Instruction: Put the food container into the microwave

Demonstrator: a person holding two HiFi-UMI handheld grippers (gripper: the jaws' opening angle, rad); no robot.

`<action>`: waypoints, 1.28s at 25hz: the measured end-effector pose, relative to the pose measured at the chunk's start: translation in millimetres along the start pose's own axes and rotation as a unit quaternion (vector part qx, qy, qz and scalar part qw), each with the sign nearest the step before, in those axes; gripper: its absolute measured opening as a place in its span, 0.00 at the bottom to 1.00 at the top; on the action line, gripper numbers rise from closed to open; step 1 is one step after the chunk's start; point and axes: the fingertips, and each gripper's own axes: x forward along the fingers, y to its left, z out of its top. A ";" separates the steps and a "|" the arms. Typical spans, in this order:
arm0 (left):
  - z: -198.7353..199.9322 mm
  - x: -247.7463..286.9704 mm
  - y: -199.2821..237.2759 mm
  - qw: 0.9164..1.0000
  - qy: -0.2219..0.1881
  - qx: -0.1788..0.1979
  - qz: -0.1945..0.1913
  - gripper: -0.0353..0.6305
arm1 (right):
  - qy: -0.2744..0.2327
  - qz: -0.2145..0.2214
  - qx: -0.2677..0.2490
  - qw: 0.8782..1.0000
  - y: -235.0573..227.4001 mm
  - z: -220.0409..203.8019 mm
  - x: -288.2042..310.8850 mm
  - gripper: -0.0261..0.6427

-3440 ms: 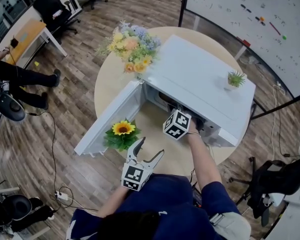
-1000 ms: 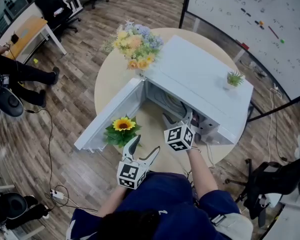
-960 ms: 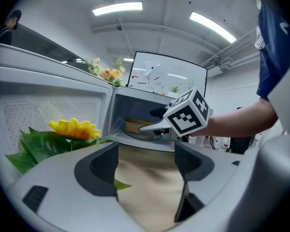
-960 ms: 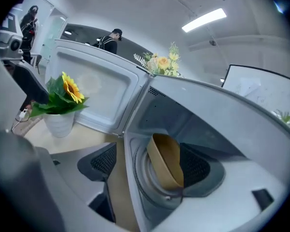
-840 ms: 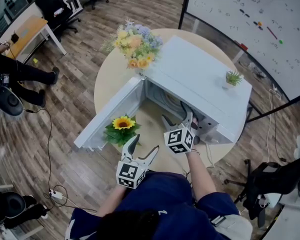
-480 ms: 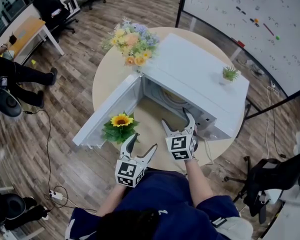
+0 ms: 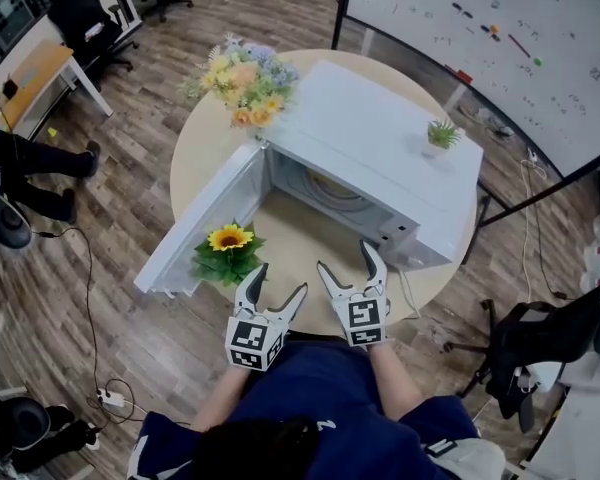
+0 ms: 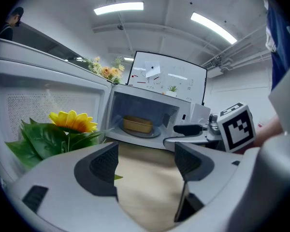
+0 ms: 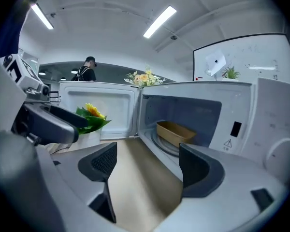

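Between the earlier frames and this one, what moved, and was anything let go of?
The right gripper pulled back out of the microwave toward the person and is now open and empty beside the left gripper. The food container sits inside the microwave. The left gripper, also open, the open door and the sunflower stayed roughly put.

Ceiling strip lights (image 8: pixel 118 7) glow bright; edges warp fisheye-round.

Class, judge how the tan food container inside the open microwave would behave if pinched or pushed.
The food container looks thin-walled and open-topped, so probably light and apt to flex when pinched. Low and broad, it would likely slide, not tip. The turntable under it might turn when pushed.
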 end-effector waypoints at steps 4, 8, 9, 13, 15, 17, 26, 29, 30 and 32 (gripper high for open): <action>-3.8 1.5 0.3 1.000 0.003 -0.002 0.002 0.60 | 0.003 -0.005 0.021 1.000 4.5 -18.1 -14.2 0.62; -7.7 2.9 1.4 1.000 0.004 -0.004 0.006 0.60 | 0.000 -0.011 0.042 0.999 6.9 -25.9 -24.1 0.62; -8.1 3.2 1.5 1.000 0.005 -0.004 0.007 0.60 | 0.001 -0.012 0.044 0.999 7.0 -27.4 -25.9 0.62; -7.1 4.3 -0.3 1.000 0.003 0.001 0.008 0.60 | 0.001 -0.020 0.052 0.998 3.5 -30.5 -31.4 0.62; -7.3 4.9 -1.6 1.000 0.004 0.006 0.006 0.60 | 0.001 -0.023 0.053 0.998 0.7 -29.7 -32.4 0.61; -6.4 5.6 -3.5 1.000 0.003 0.012 0.005 0.60 | 0.001 -0.025 0.051 0.998 -1.8 -27.9 -32.8 0.58; -2.6 11.1 -13.0 1.000 -0.005 0.026 -0.007 0.36 | -0.006 -0.015 0.034 0.999 1.5 -19.6 -34.5 0.25; -4.9 13.8 -13.9 1.000 0.000 0.029 -0.006 0.23 | -0.006 -0.016 0.035 0.999 1.5 -18.5 -34.4 0.12; -5.1 14.2 -14.1 1.000 0.001 0.029 -0.006 0.20 | -0.008 -0.014 0.038 0.999 1.6 -17.7 -34.4 0.08; -5.2 14.6 -15.8 1.000 0.001 0.027 -0.013 0.09 | -0.010 -0.008 0.045 0.999 3.6 -16.7 -34.0 0.06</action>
